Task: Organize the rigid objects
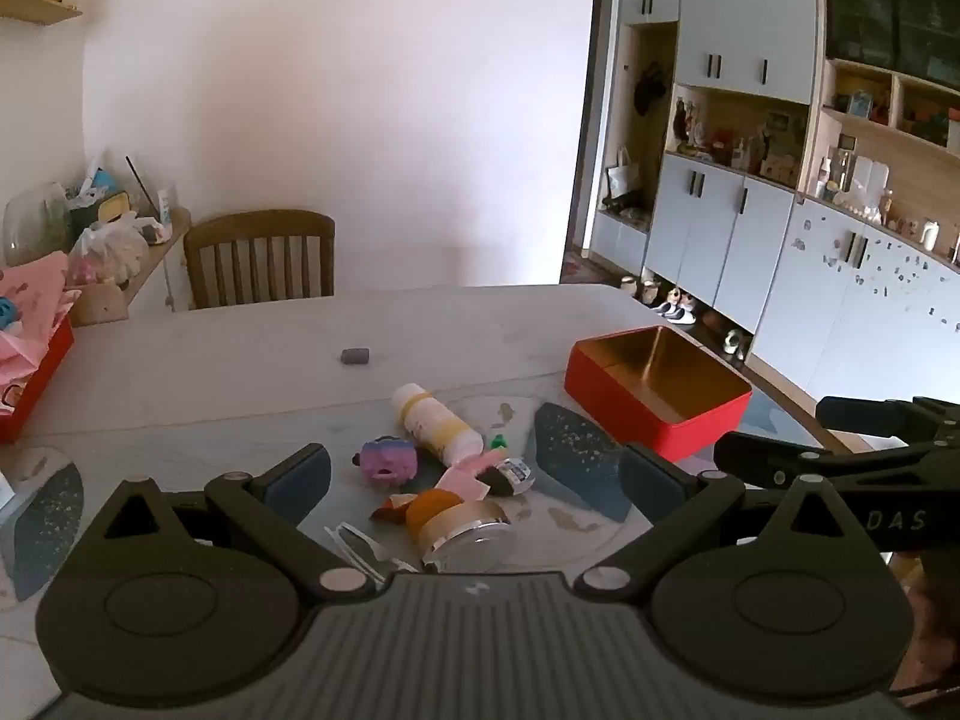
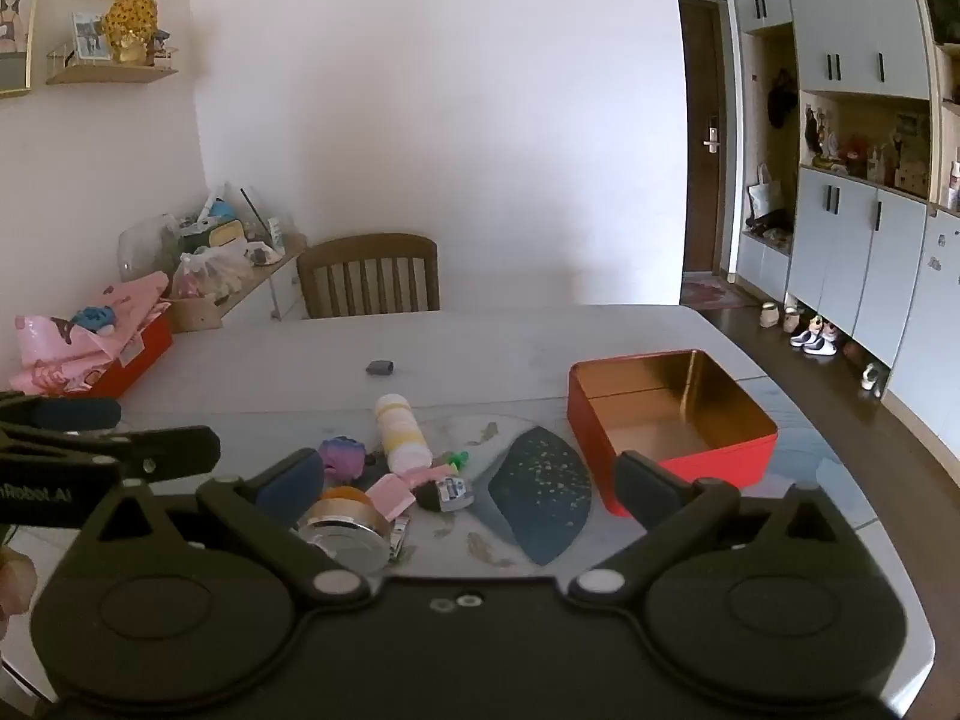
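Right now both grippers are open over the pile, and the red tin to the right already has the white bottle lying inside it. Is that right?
Not quite. The red tin is empty; the right wrist view shows its bare gold floor. The white bottle lies on the table with the pile, left of the tin. Both the left gripper and the right gripper are open, holding nothing.

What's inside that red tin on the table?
Nothing that shows. The red tin stands open, and its gold floor and far walls look bare in both views. Its near wall hides the front strip of the floor, so something small and flat there could be missed.
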The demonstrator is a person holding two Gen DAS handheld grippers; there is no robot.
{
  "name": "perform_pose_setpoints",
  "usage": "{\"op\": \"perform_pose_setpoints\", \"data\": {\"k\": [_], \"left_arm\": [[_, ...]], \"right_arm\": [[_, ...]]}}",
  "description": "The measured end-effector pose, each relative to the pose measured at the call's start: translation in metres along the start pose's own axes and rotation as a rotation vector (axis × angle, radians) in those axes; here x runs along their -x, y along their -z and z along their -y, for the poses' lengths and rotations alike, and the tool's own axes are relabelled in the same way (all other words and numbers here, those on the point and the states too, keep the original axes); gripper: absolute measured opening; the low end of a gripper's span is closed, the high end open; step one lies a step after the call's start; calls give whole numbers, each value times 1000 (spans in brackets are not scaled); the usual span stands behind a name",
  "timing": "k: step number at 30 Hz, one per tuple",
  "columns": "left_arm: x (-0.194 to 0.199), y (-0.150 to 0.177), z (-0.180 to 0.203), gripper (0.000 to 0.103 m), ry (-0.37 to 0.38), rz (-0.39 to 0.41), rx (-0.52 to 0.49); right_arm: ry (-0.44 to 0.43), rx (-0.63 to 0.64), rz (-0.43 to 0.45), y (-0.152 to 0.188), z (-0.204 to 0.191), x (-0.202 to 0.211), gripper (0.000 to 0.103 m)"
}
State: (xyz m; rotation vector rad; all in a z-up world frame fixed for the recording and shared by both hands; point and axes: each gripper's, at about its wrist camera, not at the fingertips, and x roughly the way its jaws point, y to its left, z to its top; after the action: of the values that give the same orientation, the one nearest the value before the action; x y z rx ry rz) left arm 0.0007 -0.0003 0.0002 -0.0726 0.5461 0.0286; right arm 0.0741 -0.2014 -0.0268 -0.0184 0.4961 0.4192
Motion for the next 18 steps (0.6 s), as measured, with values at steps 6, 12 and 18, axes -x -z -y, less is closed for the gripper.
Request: {"op": "perform_pose_setpoints", "data": {"k": [6, 12, 18], "left_arm": [[-1, 0, 0, 103, 61, 7, 8], [-1, 3, 11, 103, 69, 31, -16], [0, 3, 11, 103, 49, 50, -9]], "right_arm": [[4, 4, 6, 0, 3, 4, 103], [21, 13, 10, 1, 3, 7, 103], [28, 17, 12, 0, 5, 9, 103]]}}
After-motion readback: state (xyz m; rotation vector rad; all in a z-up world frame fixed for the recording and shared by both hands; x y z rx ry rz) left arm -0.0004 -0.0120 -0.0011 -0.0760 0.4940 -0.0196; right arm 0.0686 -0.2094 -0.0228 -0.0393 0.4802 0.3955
